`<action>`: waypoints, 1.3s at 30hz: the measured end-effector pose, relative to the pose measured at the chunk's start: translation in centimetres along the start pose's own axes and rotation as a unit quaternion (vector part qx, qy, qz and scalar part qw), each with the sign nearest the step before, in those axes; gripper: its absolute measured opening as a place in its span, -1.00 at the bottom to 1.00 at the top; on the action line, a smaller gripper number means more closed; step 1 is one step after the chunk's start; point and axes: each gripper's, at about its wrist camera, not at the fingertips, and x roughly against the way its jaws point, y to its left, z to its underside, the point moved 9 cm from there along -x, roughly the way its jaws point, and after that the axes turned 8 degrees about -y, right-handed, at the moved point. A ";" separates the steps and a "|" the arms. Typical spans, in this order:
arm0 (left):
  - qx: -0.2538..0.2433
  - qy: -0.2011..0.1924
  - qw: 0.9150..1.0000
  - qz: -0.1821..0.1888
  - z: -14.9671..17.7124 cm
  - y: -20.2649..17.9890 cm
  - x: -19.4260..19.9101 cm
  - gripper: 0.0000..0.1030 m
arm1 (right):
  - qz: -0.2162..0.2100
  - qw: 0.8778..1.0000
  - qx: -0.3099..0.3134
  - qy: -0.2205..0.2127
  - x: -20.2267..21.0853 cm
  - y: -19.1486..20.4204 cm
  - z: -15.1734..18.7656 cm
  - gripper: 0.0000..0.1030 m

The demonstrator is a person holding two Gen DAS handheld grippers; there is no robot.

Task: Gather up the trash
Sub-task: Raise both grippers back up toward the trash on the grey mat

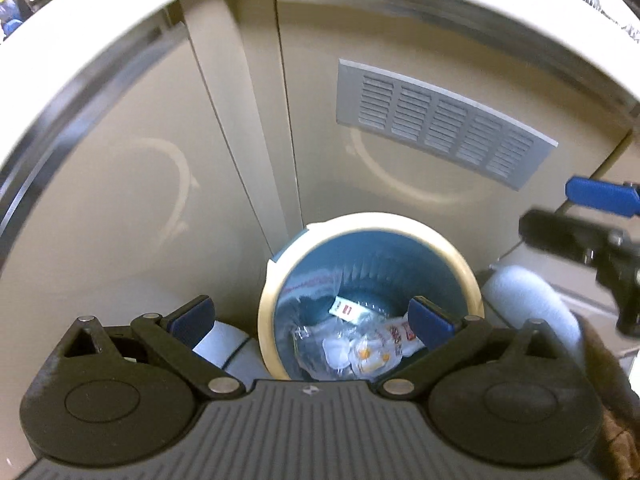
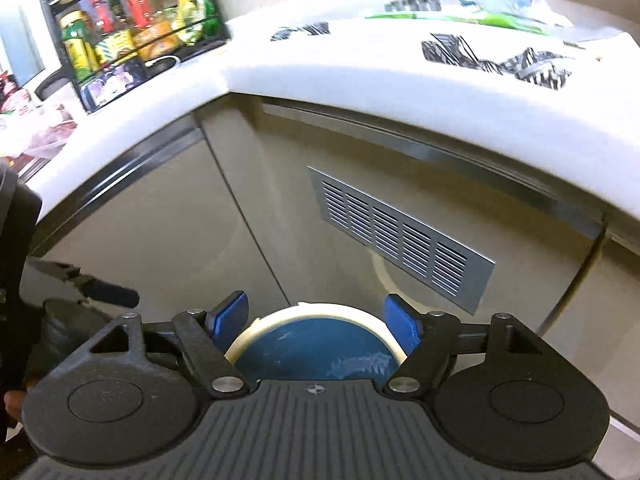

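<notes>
A round blue trash bin (image 1: 372,236) with a cream rim stands on the floor against beige cabinet doors. Inside it lie crumpled clear plastic wrappers and small packets (image 1: 360,344). My left gripper (image 1: 312,318) hangs open and empty right above the bin's mouth. My right gripper (image 2: 316,320) is open and empty, also above the bin (image 2: 320,344), whose inside is mostly hidden in that view. The right gripper also shows at the right edge of the left wrist view (image 1: 592,216).
A grey vent grille (image 1: 440,124) is set in the cabinet door behind the bin. A white countertop (image 2: 360,76) runs above, with patterned wrappers (image 2: 492,60) and a green packet (image 2: 460,16) on it. A rack of bottles (image 2: 132,28) stands at the left.
</notes>
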 end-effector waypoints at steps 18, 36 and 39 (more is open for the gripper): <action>0.019 -0.102 0.994 -0.015 -6.1 2.2 7.0 0.99 | -0.024 0.997 0.021 -0.070 3.9 3.0 -5.2 0.71; 0.034 -0.210 0.977 -0.019 -19.5 2.2 9.6 0.99 | 0.073 0.980 -0.013 -0.185 2.4 -5.3 -17.4 0.79; 0.038 -0.219 0.975 -0.024 -21.7 2.4 9.2 0.99 | 0.073 0.978 -0.072 -0.179 0.6 -8.3 -19.3 0.79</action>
